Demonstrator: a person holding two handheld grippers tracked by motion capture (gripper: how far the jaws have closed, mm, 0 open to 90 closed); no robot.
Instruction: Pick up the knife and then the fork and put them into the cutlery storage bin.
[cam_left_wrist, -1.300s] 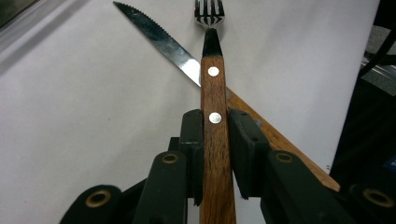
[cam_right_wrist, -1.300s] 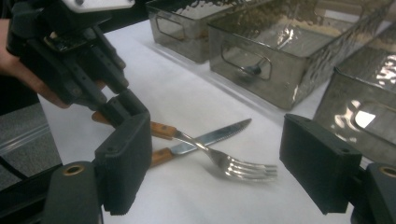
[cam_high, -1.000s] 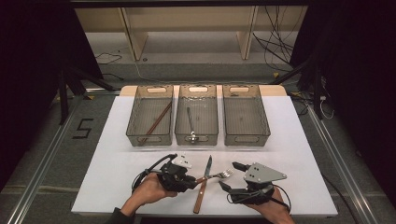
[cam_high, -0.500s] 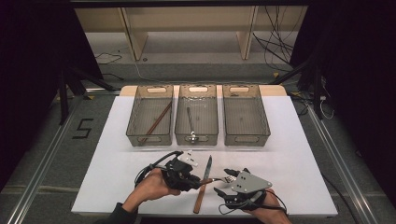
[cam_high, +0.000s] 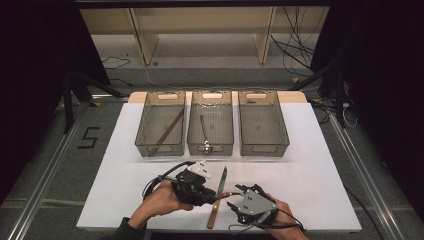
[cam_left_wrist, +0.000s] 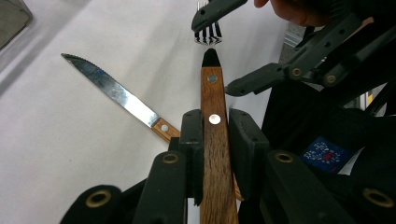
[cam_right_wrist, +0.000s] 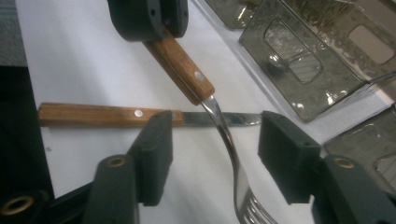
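Note:
My left gripper (cam_high: 210, 195) is shut on the wooden handle of a fork (cam_left_wrist: 214, 93) and holds it just above the white table. The fork's metal neck and tines (cam_right_wrist: 233, 163) reach between the jaws of my right gripper (cam_right_wrist: 217, 140), which stands open around them without touching. In the high view the right gripper (cam_high: 234, 198) sits close to the front edge, facing the left one. A steak knife (cam_high: 221, 179) with a wooden handle lies flat on the table under the fork, its blade pointing toward the bins. The knife (cam_right_wrist: 102, 115) is not held.
Three clear grey bins stand in a row at mid-table: the left bin (cam_high: 141, 125) holds a wooden stick (cam_high: 167, 131), the middle bin (cam_high: 210, 148) a metal utensil (cam_high: 203, 132), the right bin (cam_high: 285, 125) nothing that I can see. White table (cam_high: 310, 170) stretches to the right.
My right gripper has moved left and toward the front edge, bringing its open jaws around the fork's tines. The left gripper has kept its hold on the handle and barely shifted.

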